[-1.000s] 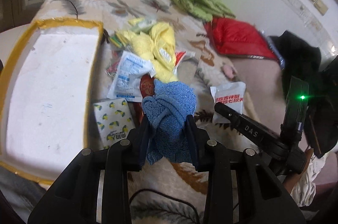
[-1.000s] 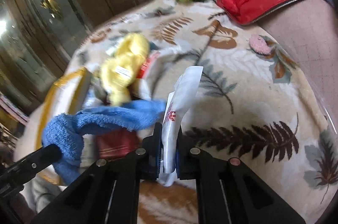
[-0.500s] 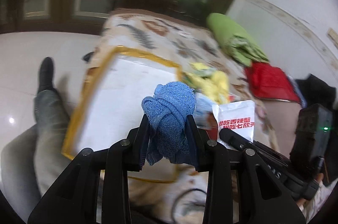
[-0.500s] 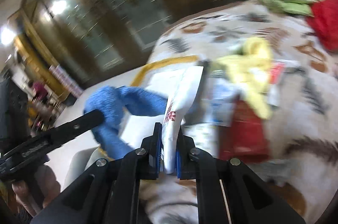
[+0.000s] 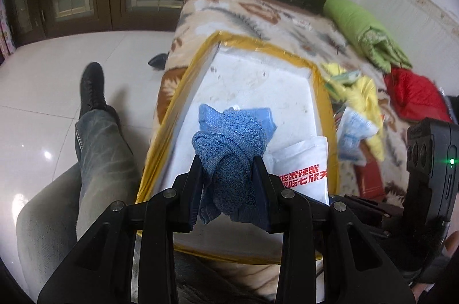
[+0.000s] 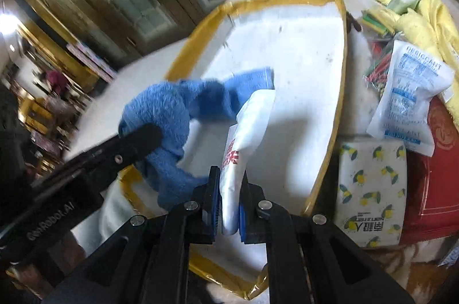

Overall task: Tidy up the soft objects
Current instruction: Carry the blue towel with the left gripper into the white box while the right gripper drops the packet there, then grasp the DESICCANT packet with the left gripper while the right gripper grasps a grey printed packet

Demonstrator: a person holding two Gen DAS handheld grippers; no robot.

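My left gripper (image 5: 229, 183) is shut on a knotted blue towel (image 5: 229, 143), which hangs over the white foam box (image 5: 258, 80) with yellow-taped rim. In the right wrist view the same blue towel (image 6: 172, 106) shows at the left, pinched by the left gripper's fingers (image 6: 137, 140). My right gripper (image 6: 229, 206) is shut on a white snack packet (image 6: 246, 132) with red print, also held above the box (image 6: 309, 46). The packet (image 5: 304, 163) appears just right of the towel in the left wrist view.
On the leaf-patterned blanket (image 5: 258, 14) right of the box lie a yellow cloth (image 6: 424, 23), a desiccant bag (image 6: 407, 91), a lemon-print tissue pack (image 6: 373, 189) and a red packet (image 6: 433, 183). A green quilt (image 5: 364, 31) and red cushion (image 5: 413, 94) lie farther off. A person's jeans leg (image 5: 97, 149) is left.
Both grippers swung left from over the clutter on the blanket to above the foam box, each still holding its item. The floor and the person's leg came into view.
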